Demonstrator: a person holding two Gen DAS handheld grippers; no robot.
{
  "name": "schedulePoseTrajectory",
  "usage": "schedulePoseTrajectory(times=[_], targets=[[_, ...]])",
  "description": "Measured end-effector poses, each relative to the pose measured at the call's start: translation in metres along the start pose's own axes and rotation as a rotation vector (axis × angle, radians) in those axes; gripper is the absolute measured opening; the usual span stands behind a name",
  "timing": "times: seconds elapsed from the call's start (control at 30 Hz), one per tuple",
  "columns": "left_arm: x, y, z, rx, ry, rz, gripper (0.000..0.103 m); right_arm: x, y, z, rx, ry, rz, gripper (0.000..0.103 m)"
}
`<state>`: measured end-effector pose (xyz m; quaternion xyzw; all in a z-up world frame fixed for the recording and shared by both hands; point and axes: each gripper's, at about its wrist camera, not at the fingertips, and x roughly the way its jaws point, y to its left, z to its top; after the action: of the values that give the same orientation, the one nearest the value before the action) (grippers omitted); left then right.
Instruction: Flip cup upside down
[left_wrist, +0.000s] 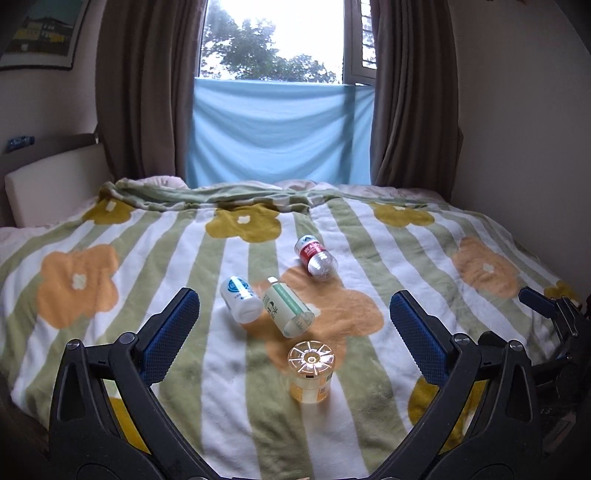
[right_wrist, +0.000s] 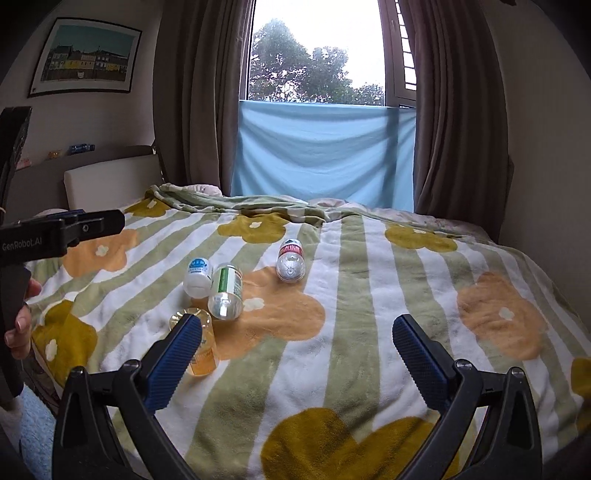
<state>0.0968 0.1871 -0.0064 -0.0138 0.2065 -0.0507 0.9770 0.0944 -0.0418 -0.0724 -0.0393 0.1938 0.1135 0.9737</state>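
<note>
A clear amber cup (left_wrist: 311, 371) stands on the flowered blanket with its ribbed base facing up. In the left wrist view it sits between and just beyond my left gripper's (left_wrist: 291, 317) open, empty fingers. In the right wrist view the cup (right_wrist: 199, 343) is partly hidden behind the left fingertip of my right gripper (right_wrist: 297, 343), which is open and empty. The right gripper shows at the right edge of the left wrist view (left_wrist: 554, 314). The left gripper shows at the left of the right wrist view (right_wrist: 62, 229), held by a hand.
Three bottles lie on the blanket beyond the cup: a white one (left_wrist: 240, 297), a green-labelled one (left_wrist: 288, 308) and a red-labelled one (left_wrist: 316, 256). The bed (left_wrist: 461, 229) runs to curtains and a window; a headboard (left_wrist: 48, 188) is at left, a wall at right.
</note>
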Motion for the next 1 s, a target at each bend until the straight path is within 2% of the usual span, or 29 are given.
schedulePoseTrajectory(times=[0.17, 0.33, 0.63, 1.0], targets=[[-0.053, 0.008, 0.025, -0.010, -0.068, -0.014, 0.103, -0.042, 0.014, 0.050, 0.059, -0.084, -0.059, 0.103], [-0.086, 0.020, 0.021, -0.037, -0.105, 0.012, 0.103, -0.072, 0.039, 0.076, 0.051, -0.148, -0.097, 0.103], [-0.108, 0.045, 0.008, -0.066, -0.126, 0.057, 0.103, -0.088, 0.059, 0.070, 0.033, -0.174, -0.140, 0.103], [-0.106, 0.040, 0.006, -0.042, -0.132, 0.070, 0.103, -0.085, 0.066, 0.071, 0.018, -0.180, -0.157, 0.103]])
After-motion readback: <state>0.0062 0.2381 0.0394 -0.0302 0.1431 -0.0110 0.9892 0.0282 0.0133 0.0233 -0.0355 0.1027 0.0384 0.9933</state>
